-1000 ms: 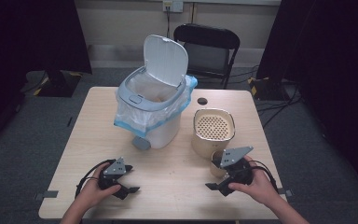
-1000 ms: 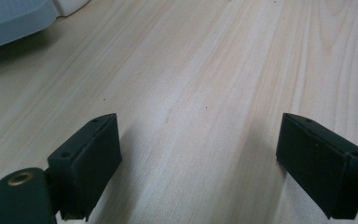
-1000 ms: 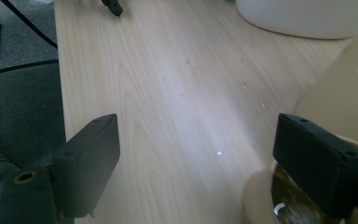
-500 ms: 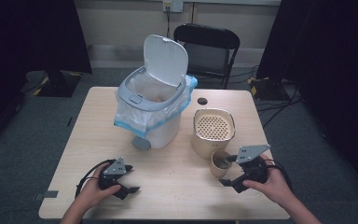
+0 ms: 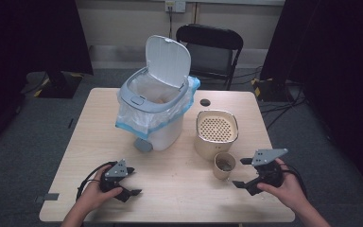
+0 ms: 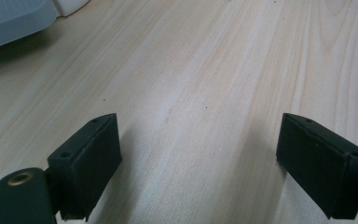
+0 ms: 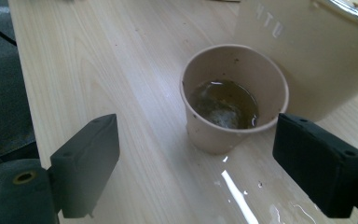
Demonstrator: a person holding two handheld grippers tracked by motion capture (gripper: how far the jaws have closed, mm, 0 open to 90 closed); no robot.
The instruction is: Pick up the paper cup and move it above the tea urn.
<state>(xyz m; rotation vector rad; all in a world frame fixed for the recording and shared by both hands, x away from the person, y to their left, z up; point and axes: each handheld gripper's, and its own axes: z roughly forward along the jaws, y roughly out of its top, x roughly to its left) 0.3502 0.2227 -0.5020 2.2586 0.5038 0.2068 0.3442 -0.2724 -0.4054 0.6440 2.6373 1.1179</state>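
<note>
A paper cup [image 5: 224,165] [image 7: 235,98] holding brownish liquid and a soggy lump stands on the table in front of a beige container [image 5: 216,132] [image 7: 307,51] with a perforated top. My right gripper [image 5: 240,172] [image 7: 198,158] is open a short way to the right of the cup, its jaws pointing at it without touching. Over bare wood near the front left edge, my left gripper [image 5: 134,180] [image 6: 198,154] is held open and empty.
A white pedal bin [image 5: 153,111] with its lid up and a blue-edged plastic liner stands mid-table. Its grey pedal [image 5: 143,145] faces the front. A small black disc [image 5: 204,102] lies behind the container. Wet streaks [image 7: 235,189] shine on the wood by the cup. A black chair [image 5: 210,47] stands behind the table [image 5: 179,189].
My right gripper has drawn back to the right, uncovering the paper cup, which stays in place. The left gripper has not moved.
</note>
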